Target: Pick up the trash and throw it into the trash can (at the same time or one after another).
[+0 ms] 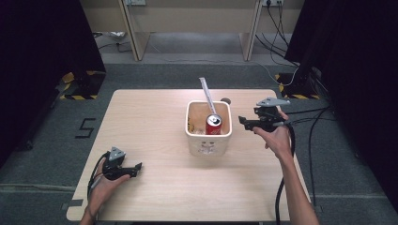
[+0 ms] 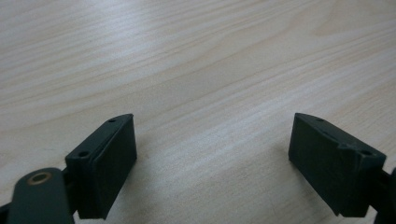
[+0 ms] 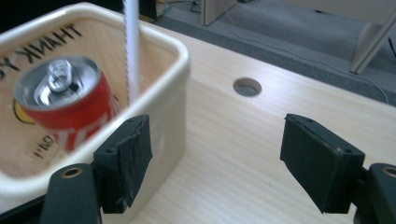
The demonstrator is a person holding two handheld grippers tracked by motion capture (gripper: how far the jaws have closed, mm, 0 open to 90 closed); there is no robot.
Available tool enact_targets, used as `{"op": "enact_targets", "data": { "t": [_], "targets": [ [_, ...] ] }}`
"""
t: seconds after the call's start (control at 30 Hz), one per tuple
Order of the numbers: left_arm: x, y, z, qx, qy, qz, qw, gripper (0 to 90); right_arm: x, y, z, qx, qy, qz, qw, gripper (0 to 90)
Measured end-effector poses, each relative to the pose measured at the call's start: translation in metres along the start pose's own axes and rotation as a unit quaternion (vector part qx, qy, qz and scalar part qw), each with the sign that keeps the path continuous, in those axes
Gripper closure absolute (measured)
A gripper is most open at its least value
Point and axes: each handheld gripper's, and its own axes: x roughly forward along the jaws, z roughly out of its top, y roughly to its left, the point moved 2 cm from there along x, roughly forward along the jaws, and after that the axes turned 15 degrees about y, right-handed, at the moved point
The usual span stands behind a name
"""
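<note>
Pale wood-grain table point(image 1: 155, 126), smooth and matte, with a round hole point(image 3: 247, 87) near its far edge. At centre, a cream square tub point(image 1: 209, 140) with rounded corners and a thick glossy rim. Inside, a red drink can point(image 1: 214, 125) with a silver pull-tab top, leaning a little, and a long white stick point(image 1: 207, 95) slanting up past the rim.

Right gripper point(image 1: 244, 121) held just beside the tub's right wall, above the table, black padded jaws spread wide with nothing between them; can inside the tub, beyond the left jaw, untouched. Left gripper point(image 1: 137, 167) low over the near left of the table, well apart from the tub, jaws spread over bare wood.

From the right gripper view: printed black lettering on the tub's inner wall and the stick's serrated edge. From the high view: dark cables and grey floor around the table.
</note>
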Motion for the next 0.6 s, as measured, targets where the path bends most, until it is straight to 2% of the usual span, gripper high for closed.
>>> {"op": "enact_targets", "data": {
  "t": [0.3, 0.6],
  "targets": [
    [0.000, 0.000, 0.000, 0.000, 0.000, 0.000, 1.0000, 14.6, 0.002, -0.009, -0.044, 0.019, 0.024, -0.020, 0.9993, 23.4],
    [0.000, 0.000, 0.000, 0.000, 0.000, 0.000, 1.0000, 14.6, 0.007, -0.004, -0.068, 0.020, 0.035, -0.041, 0.9983, 21.4]
  ]
}}
